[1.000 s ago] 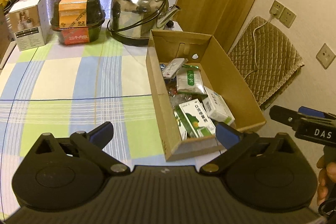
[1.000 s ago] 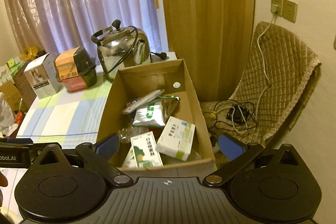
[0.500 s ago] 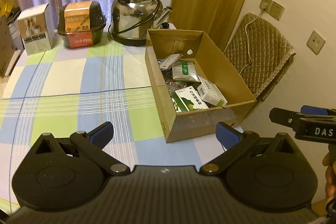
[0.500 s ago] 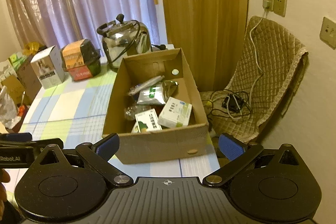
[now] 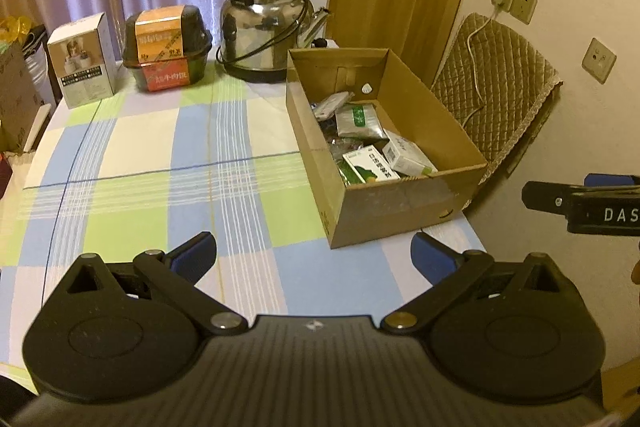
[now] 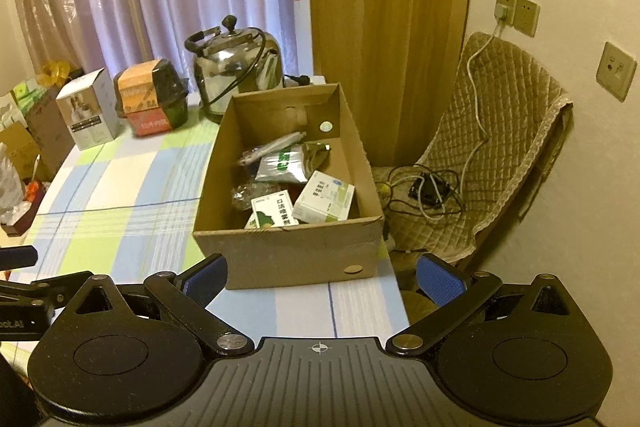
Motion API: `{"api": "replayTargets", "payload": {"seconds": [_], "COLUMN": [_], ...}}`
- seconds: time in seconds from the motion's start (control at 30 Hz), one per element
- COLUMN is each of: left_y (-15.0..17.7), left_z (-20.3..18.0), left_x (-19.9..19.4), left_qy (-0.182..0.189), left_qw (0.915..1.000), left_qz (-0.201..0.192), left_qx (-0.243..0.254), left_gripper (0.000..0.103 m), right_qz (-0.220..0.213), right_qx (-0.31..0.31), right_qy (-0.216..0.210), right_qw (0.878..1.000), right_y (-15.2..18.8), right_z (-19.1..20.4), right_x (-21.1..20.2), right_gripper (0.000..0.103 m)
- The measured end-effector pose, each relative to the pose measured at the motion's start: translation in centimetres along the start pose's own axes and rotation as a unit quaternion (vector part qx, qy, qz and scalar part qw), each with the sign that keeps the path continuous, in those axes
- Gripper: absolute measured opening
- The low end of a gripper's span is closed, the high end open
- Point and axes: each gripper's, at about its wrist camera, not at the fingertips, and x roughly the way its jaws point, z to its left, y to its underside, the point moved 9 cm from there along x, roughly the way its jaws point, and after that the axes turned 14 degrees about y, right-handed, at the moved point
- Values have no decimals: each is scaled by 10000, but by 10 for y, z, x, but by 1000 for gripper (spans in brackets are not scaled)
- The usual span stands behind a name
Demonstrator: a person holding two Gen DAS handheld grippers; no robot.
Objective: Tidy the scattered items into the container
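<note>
Cardboard box: at the checked tabletop's right edge, holding medicine boxes and foil packets. Left tool and right tool: jaws wide, empty, short of the cardboard box's near wall.

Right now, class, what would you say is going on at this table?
A person holds a gripper in each hand, and the left gripper and right gripper are both open and empty, short of the cardboard box. The medicine packets lie inside the box. The checked tablecloth near it shows no loose items, so the tidying looks finished.
</note>
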Motion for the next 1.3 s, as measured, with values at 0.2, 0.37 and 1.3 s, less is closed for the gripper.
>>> {"api": "replayTargets", "payload": {"seconds": [0.2,0.37,1.3], "left_y": [2,2,12], "left_z": [-3,-2,11], "left_x": [-3,-7,-17], "left_qy": [25,22,-150], "left_qw": [10000,10000,9998], "left_qz": [6,-17,-46], "left_qx": [17,-14,-97], "left_gripper": [102,102,102], "right_qz": [90,125,294], "right_qx": [-39,-63,-121], "right_qy": [-41,-68,-44], "right_qw": [9999,9999,9995], "right_y": [2,4,17], "right_z": [8,13,17], "right_x": [-7,-12,-22], "right_gripper": [103,103,103]}}
